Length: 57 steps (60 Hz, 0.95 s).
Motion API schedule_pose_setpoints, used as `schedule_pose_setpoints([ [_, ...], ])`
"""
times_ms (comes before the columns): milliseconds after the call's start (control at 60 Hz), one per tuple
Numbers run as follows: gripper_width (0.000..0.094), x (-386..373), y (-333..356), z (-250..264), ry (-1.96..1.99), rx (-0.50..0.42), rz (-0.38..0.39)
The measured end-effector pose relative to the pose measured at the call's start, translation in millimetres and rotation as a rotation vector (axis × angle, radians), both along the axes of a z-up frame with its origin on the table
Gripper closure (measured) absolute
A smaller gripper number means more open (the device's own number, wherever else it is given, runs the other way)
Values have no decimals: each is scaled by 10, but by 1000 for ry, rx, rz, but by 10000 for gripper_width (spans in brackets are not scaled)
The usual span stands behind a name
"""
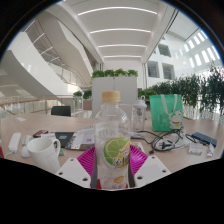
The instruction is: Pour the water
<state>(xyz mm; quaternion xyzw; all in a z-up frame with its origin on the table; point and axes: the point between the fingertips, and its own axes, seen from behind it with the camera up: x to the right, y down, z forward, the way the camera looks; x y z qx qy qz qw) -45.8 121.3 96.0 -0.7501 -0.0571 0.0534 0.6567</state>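
The gripper point(113, 168) is clenched on a clear water bottle point(112, 140) with a lime label, held upright between its 2 pink pads above the table point(70, 140), a white mug point(42, 151) just left.

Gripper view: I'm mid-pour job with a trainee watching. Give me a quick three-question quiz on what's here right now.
1. True or false: the bottle stands between the gripper fingers.
2. What stands on the table left of the bottle? A) white mug B) red kettle C) glass bowl
3. Fill in: the bottle's cap is ____ on.

Key:
1. True; the pink pads flank it.
2. A, the white mug.
3. Still.
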Motion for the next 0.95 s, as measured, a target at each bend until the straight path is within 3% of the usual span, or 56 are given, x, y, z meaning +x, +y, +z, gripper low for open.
schedule_pose_setpoints([
  [133,428,-14,-11,18,10,-17,24],
  [200,372,69,-84,-91,11,-121,28],
  [267,225,60,-239,-286,-14,-241,32],
  [317,86,80,-411,-260,-11,-264,35],
  [650,98,-39,-1891,502,30,-302,-47],
  [950,108,-642,-3303,1334,8,-248,-34],
])
